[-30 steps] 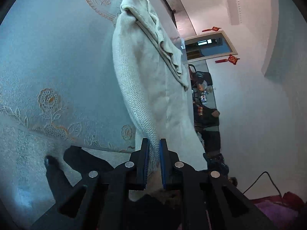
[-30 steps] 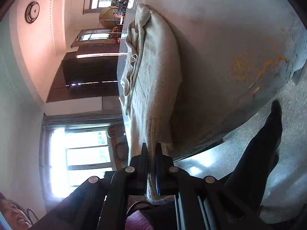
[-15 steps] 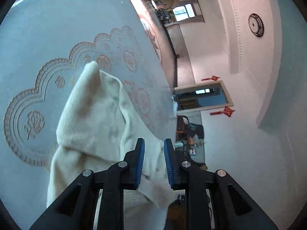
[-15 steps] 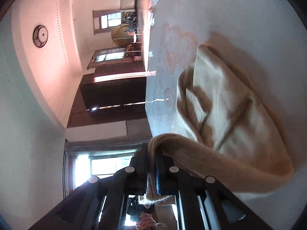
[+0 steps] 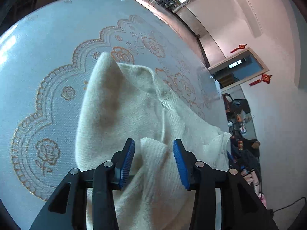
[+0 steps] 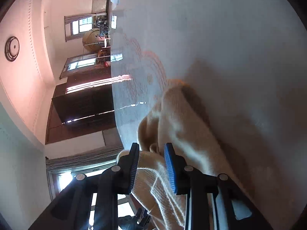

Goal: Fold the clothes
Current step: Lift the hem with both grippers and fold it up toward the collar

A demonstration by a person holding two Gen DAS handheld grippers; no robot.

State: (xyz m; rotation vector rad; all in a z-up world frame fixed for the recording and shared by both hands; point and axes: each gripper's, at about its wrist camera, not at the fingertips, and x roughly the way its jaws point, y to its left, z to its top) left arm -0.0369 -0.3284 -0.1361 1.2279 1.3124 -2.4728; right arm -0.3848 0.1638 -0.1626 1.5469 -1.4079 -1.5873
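- A pale tablecloth [image 5: 48,61] with an orange scalloped flower border covers the table; behind it stand pink walls, a doorway [image 5: 238,71] with red hangings, and a round wall clock [image 6: 11,48].
- The cream knit sweater [image 5: 119,105] lies bunched on the cloth, one peak standing up near the scalloped border, folds falling toward the table's near edge.
- Left gripper [image 5: 153,161]: blue pads spread wide, a ribbed fold of the sweater lying loose between them, touching neither pad that I can tell.
- Right gripper [image 6: 151,164]: pads also parted, a knit hem passing between them; whether it rests against the left pad I cannot tell.
- In the left wrist view, bare cloth runs wide to the left and beyond the sweater.
- In the right wrist view, the cloth [image 6: 230,38] is bare right of the sweater [image 6: 184,118]; the table edge runs just left of it, with a dark cabinet [image 6: 84,103] and bright windows beyond.
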